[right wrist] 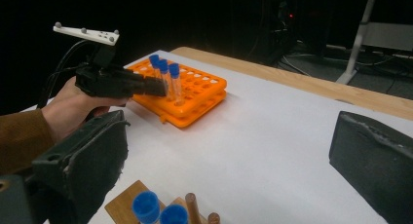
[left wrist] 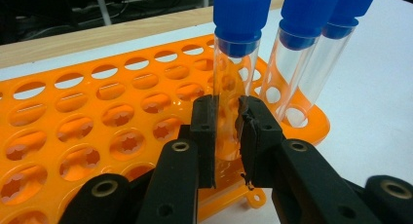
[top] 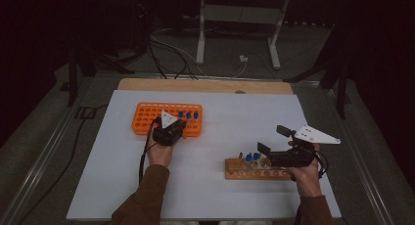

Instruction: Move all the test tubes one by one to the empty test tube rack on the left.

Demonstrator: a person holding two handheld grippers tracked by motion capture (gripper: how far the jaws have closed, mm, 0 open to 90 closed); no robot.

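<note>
**Left tool clamps a tube at the orange rack**

Here is the left tool (left wrist: pixel 226 129), its two black pads pinched tight on the clear body of a blue-capped tube (left wrist: pixel 234 63) that stands upright in the orange rack (left wrist: pixel 87 136). The tube's lower end sits in a hole near the rack's right end, in the row nearest the person. Two more tubes (left wrist: pixel 304 58) stand in the rack just beyond the gripped one, caps up, all three in a line. From above, the left tool (top: pixel 174 129) sits at the near edge of the rack (top: pixel 147 115), the left hand (top: pixel 159 151) behind it.

Over to the right tool (top: pixel 270 139): jaws spread wide, nothing between them. It hovers well to the right of the rack, just above a wooden block (top: pixel 244 170) that lies on the white worktop (top: pixel 220 112) nearer the person than the rack. Blue-capped tubes (top: pixel 252 156) poke up from that block, and the right gripper view catches two of those caps (right wrist: pixel 146 207) at the bottom edge, beside brown pegs (right wrist: pixel 192 204). The right hand (top: pixel 306 176) holds the tool from behind.
</note>
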